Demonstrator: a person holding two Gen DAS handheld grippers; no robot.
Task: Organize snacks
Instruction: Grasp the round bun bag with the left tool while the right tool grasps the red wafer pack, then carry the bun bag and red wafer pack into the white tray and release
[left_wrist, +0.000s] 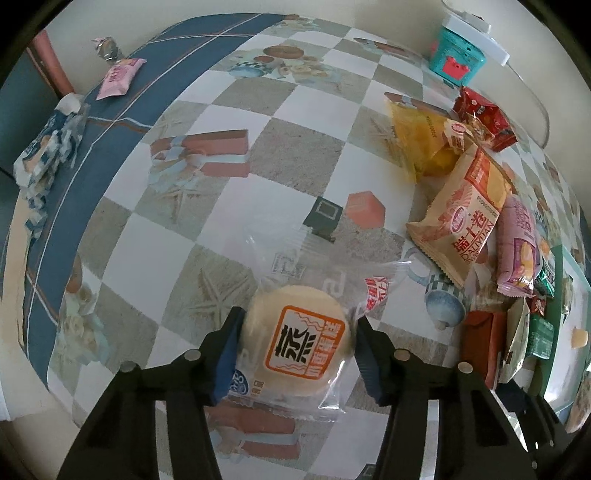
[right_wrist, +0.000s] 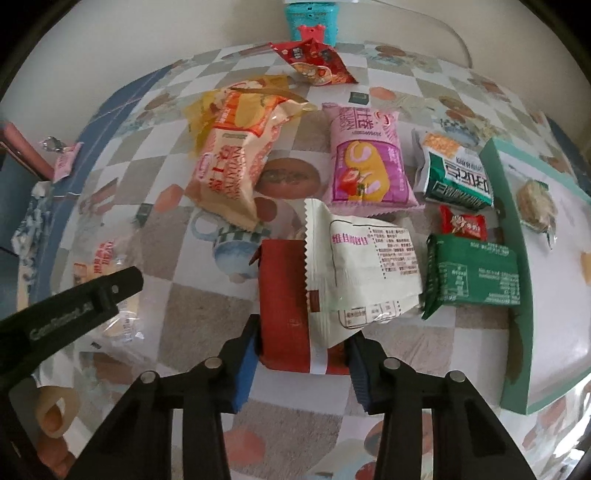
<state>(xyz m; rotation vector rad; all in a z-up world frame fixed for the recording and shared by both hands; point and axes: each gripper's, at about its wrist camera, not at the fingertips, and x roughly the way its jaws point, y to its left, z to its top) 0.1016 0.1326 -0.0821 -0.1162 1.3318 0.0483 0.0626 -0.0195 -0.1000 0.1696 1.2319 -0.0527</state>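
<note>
My left gripper is shut on a round cream cake in a clear wrapper, its blue pads pressing both sides, low over the checkered tablecloth. My right gripper is shut on a red packet with a white packet lying across it. Beyond it lie an orange swiss-roll bag, a pink swiss-roll bag, a green-white packet, a green packet and a small red candy. The left gripper's finger shows at the right wrist view's left edge.
A green-rimmed tray holding a small biscuit pack sits at the right. A teal toy box and a red snack bag stand at the back. A pink packet lies far left near the table edge.
</note>
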